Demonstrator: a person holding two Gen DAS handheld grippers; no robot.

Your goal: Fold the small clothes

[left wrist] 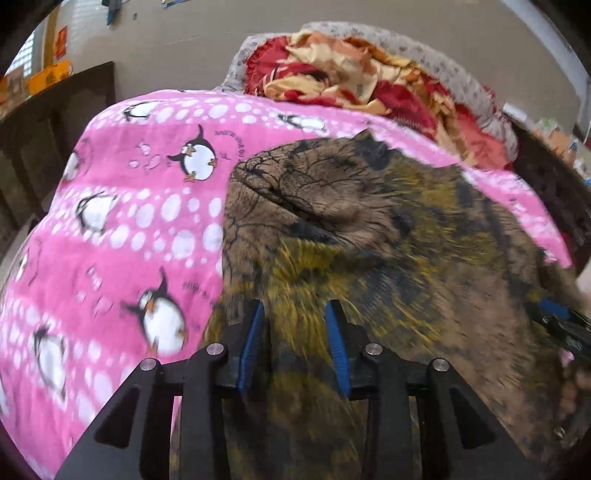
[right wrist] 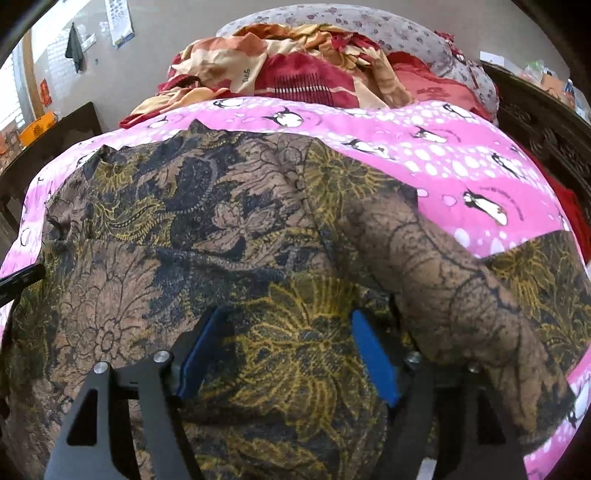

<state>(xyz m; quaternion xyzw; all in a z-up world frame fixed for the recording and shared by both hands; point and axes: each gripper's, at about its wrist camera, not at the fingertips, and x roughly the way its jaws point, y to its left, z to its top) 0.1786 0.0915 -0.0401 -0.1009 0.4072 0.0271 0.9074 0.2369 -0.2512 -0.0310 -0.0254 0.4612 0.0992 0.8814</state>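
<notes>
Left gripper (left wrist: pixel 295 314): jaws parted, over blurred cloth, nothing pinched.
Right gripper (right wrist: pixel 286 321): jaws wide, above cloth.
Garment: brown, black and yellow batik-print cloth (right wrist: pixel 221 229) spread on pink penguin-print blanket (left wrist: pixel 129 221).
Far side: red-and-cream crumpled fabric pile (right wrist: pixel 295 66).

The batik garment (right wrist: pixel 229 229) is thin matt cloth; the pink penguin blanket (left wrist: pixel 122 221) looks fleecy. Gripper pads (left wrist: pixel 334 343) are ribbed blue rubber on matt black plastic.

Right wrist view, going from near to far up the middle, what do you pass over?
Right claw → brown and yellow batik garment → pink penguin blanket → red and cream crumpled cloth → grey floral pillow
</notes>
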